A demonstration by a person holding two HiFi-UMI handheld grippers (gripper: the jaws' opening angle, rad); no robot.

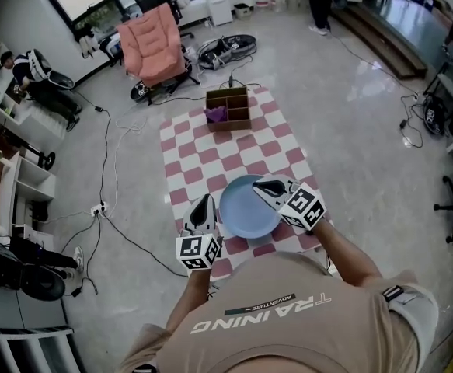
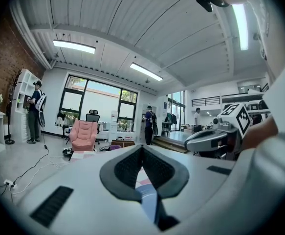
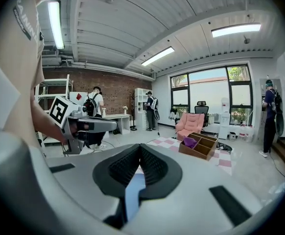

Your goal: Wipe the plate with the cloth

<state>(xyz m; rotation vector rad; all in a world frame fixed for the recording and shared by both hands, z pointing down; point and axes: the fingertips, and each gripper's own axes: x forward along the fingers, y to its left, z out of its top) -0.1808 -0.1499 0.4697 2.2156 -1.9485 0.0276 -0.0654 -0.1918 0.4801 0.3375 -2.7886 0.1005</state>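
A light blue plate [image 1: 245,208] lies on a red-and-white checked mat [image 1: 187,142] on the floor. A purple cloth [image 1: 216,114] sits in a compartment of a wooden box [image 1: 230,109] at the mat's far end. My left gripper [image 1: 203,208] hangs by the plate's left rim, shut and holding nothing. My right gripper [image 1: 265,186] is over the plate's far right rim, also shut and holding nothing. In the left gripper view the pads [image 2: 142,150] meet, with the plate [image 2: 148,199] showing below them. The right gripper view shows the same closed pads [image 3: 140,147] and the cloth [image 3: 189,142] ahead.
A pink chair [image 1: 156,45] stands beyond the box. Cables [image 1: 113,169] trail over the floor left of the mat. White shelves [image 1: 24,185] line the left wall, with a person [image 1: 40,72] standing by them. Steps [image 1: 381,37] rise at the far right.
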